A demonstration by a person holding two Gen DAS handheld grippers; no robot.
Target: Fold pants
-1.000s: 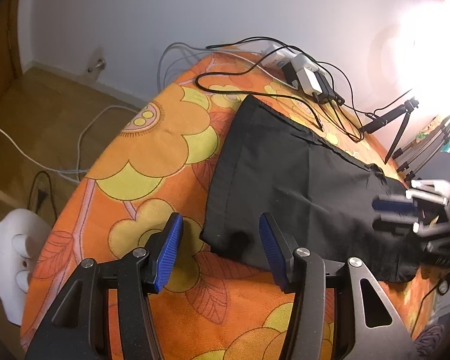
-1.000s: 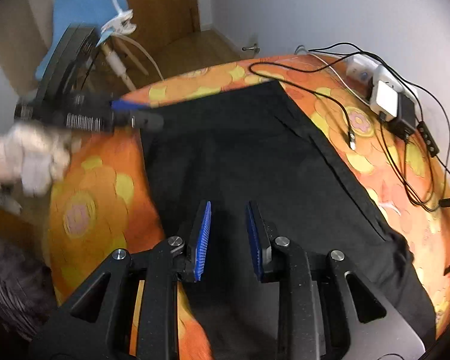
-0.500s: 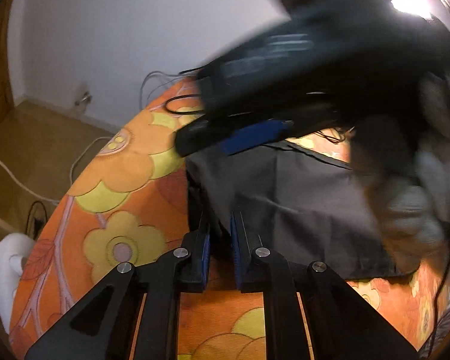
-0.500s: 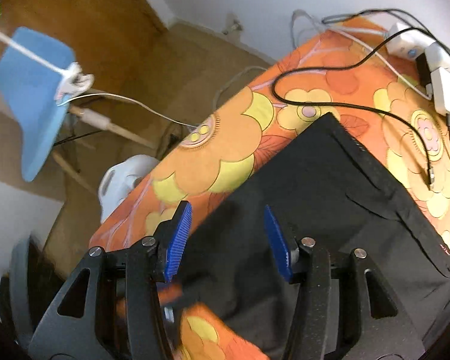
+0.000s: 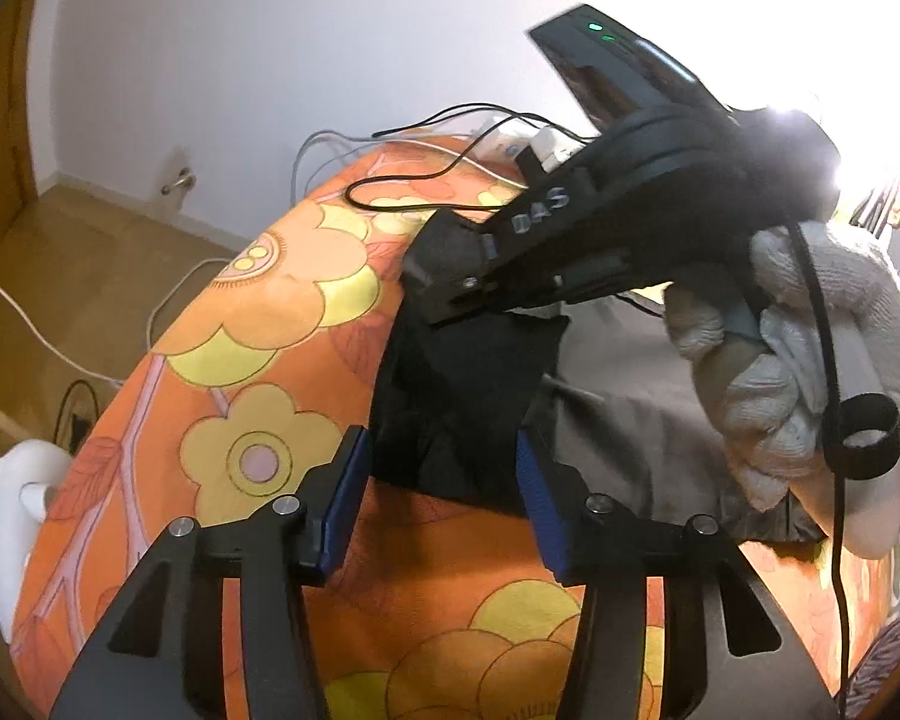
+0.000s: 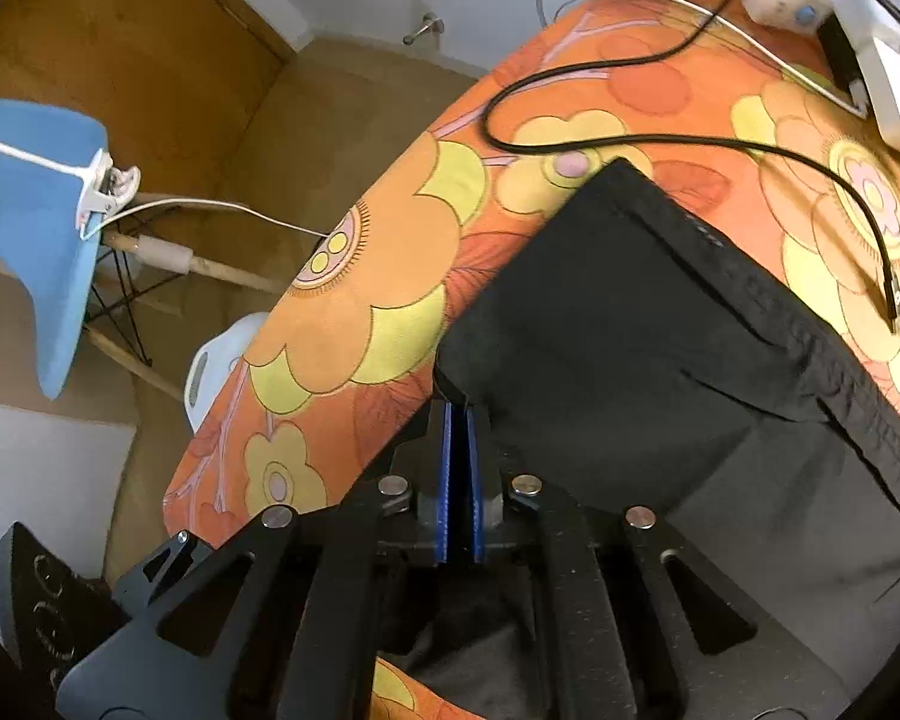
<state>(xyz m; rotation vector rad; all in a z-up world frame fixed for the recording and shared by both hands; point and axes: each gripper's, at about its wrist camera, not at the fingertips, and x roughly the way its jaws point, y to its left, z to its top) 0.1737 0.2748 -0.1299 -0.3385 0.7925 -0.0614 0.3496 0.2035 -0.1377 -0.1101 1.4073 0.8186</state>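
Observation:
Black pants [image 6: 660, 330] lie flat on a table under an orange flowered cloth [image 6: 378, 312]. My right gripper [image 6: 459, 414] is shut on the near hem corner, and the cloth rises to the blue pads. In the left wrist view the right gripper [image 5: 435, 282], held by a gloved hand [image 5: 810, 348], lifts that corner so a fold of the pants [image 5: 462, 396] hangs below it. My left gripper [image 5: 443, 444] sits low before the same hem with its jaws opening. The cloth lies between the fingertips, and the pads do not press on it.
A white power strip [image 6: 810, 6] with plugs and a looping black cable [image 6: 630, 144] lies at the far side of the table. A blue chair [image 6: 36, 228] and a white plastic object [image 5: 6, 498] stand on the wooden floor beyond the table's left edge.
The right gripper swung across to the hem corner by the left gripper, shut on it and lifted it. The left gripper shut at the hem, then opened again.

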